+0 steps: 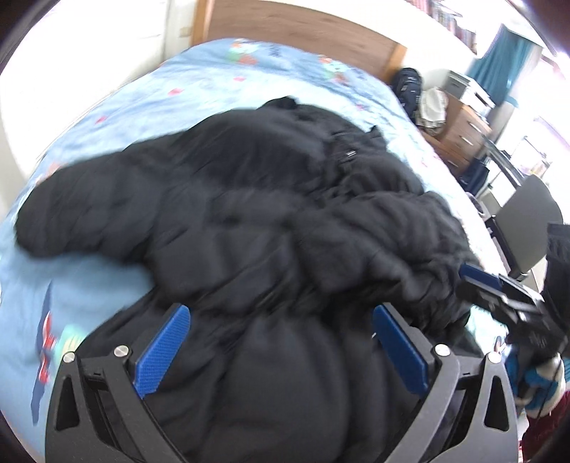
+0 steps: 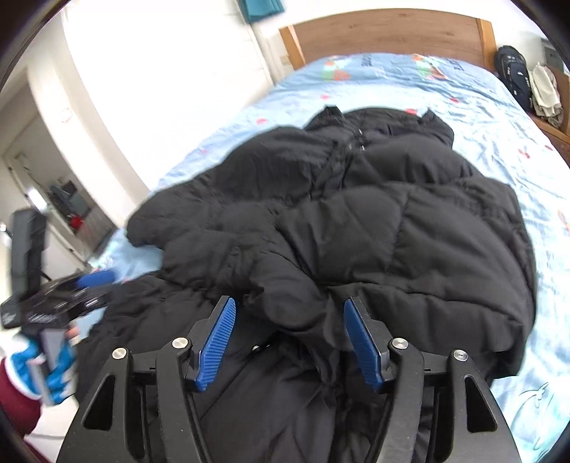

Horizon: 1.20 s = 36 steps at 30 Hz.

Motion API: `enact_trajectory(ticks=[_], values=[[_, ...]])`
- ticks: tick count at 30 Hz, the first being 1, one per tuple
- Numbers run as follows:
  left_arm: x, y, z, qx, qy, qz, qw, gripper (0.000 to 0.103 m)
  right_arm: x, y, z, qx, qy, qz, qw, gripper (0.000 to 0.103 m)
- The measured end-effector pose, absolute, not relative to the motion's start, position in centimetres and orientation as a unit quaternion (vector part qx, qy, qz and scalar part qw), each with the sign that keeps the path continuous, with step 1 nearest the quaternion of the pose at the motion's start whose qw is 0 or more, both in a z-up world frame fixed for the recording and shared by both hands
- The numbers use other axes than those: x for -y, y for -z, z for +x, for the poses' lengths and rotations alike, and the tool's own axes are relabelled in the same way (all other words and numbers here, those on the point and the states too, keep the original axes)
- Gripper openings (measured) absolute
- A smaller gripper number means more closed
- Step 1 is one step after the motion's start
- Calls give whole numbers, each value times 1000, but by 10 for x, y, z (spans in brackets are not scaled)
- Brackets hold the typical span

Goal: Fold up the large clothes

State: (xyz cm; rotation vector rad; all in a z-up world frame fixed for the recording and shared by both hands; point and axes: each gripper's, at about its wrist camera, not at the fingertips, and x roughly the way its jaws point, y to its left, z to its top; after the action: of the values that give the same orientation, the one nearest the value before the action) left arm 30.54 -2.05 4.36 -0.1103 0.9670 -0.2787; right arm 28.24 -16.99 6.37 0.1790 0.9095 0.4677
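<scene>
A black puffer jacket lies crumpled on a bed with a light blue printed sheet, its collar and zip at the far end. One sleeve stretches out to the left. My left gripper hangs open just above the near hem, its blue pads wide apart and off the fabric. My right gripper is open too. A bunched fold of the jacket sits between its pads with gaps on both sides. Each wrist view catches the other gripper at its edge: the right gripper and the left gripper.
A wooden headboard closes the far end of the bed. A dark backpack and a wooden drawer chest stand right of the bed, with a grey chair nearer. A person's blue-and-white gloved hand with a dark red sleeve holds the left gripper.
</scene>
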Motion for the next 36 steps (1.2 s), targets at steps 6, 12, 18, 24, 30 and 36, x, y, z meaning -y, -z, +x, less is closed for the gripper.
enact_trajectory(ticks=[6, 12, 18, 24, 30, 36], values=[[96, -36, 359, -464, 153, -26, 872, 103, 229, -68, 312, -421, -130, 76, 895, 66], [158, 7, 406, -485, 126, 4, 865, 103, 266, -30, 357, -444, -57, 84, 890, 66], [164, 56, 411, -496, 114, 14, 860, 103, 265, 18, 363, -481, -55, 97, 870, 66], [158, 51, 404, -498, 125, 22, 858, 103, 263, 19, 358, -487, -44, 94, 867, 66], [143, 45, 380, -488, 111, 17, 866, 103, 255, -10, 316, -457, -51, 94, 883, 66], [132, 28, 363, -501, 137, 15, 855, 103, 248, -5, 297, -485, -19, 102, 868, 66]])
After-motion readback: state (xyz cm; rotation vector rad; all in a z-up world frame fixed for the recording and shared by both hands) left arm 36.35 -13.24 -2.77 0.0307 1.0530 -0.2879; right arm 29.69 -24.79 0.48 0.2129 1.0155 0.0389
